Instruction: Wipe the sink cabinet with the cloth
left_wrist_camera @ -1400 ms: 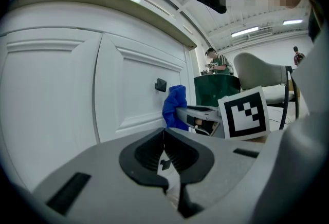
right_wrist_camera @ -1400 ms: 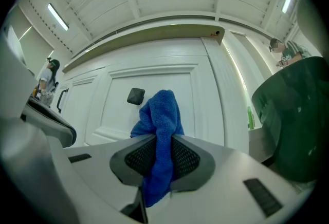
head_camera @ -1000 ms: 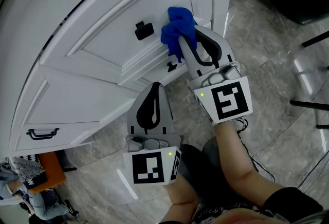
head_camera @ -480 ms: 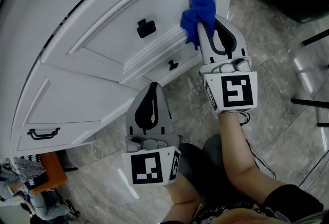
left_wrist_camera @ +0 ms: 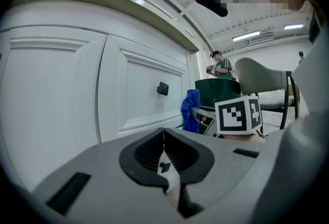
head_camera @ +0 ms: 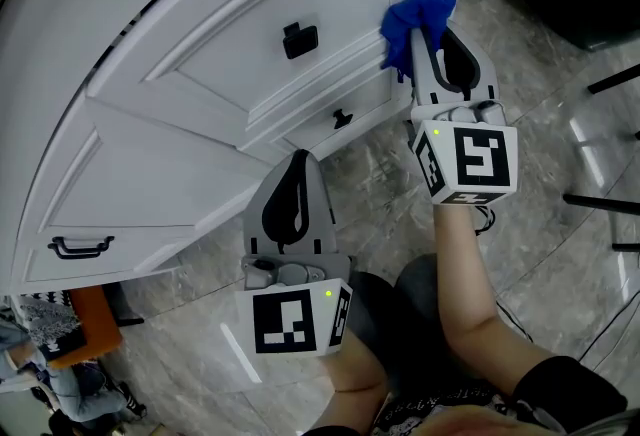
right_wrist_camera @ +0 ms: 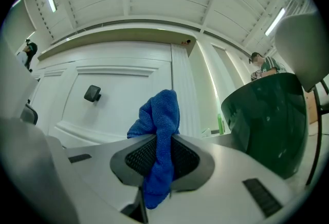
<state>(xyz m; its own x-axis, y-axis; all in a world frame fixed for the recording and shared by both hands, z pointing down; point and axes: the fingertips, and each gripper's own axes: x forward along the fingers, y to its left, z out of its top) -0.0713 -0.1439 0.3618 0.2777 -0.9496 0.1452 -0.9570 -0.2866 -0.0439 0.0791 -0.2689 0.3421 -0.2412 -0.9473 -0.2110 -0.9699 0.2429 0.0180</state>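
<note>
The cloth (head_camera: pixel 420 2), blue and bunched, is clamped between the jaws of the right gripper (head_camera: pixel 424 29). In the right gripper view the jaws are seen closed on its middle, with one fold standing above them and one tail hanging below. The cloth is held against the white sink cabinet (head_camera: pixel 200 74) at the right edge of the panel that carries the square black knob (head_camera: pixel 300 40).

The left gripper (head_camera: pixel 297 162) is held lower, above the grey marbled floor (head_camera: pixel 540 134), with its tips directed at the cabinet's base. Its jaws are closed tip to tip, and nothing is gripped between them.

A small black knob (head_camera: pixel 342 117) is located on the lower moulding, between the two grippers.
</note>
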